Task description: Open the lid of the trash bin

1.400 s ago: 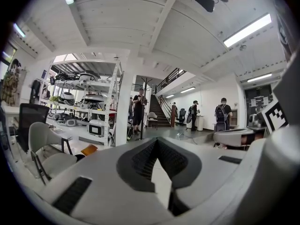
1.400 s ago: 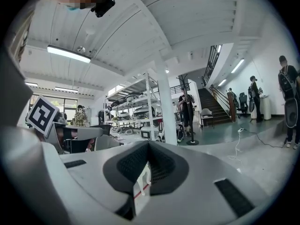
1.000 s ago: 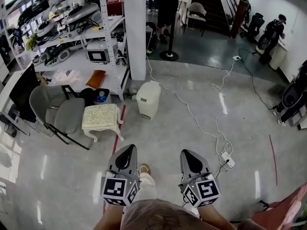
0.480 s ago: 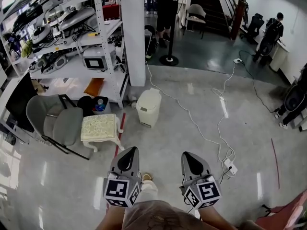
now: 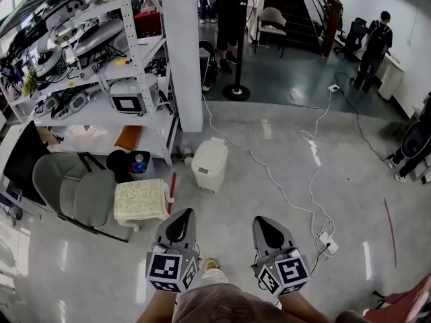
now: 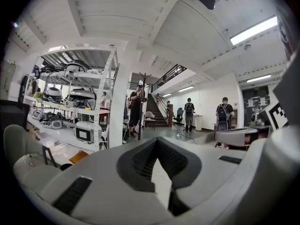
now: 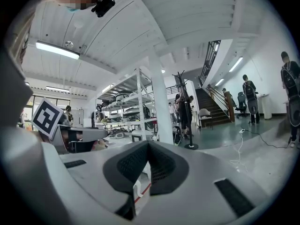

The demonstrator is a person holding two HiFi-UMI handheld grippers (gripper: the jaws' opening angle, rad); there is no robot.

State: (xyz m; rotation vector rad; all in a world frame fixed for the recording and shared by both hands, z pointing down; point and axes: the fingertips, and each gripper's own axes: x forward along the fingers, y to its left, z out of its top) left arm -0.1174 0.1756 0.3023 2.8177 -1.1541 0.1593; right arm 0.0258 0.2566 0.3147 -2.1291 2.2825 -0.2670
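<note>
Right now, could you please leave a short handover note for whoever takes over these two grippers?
Left gripper: jaws together, nothing between them, held low near the body.
Right gripper: the same, shut and empty.
White trash bin: on the floor ahead, beside the white pillar and right of the cushioned stool, well away from both grippers.
Done: nothing on the bin; its lid is down.
Left: walk up, bring a gripper to the lid and lift it open.

Bare floor [image 5: 225, 206] before trash bin [image 5: 209, 163]; stool [image 5: 140, 199] alongside.
</note>
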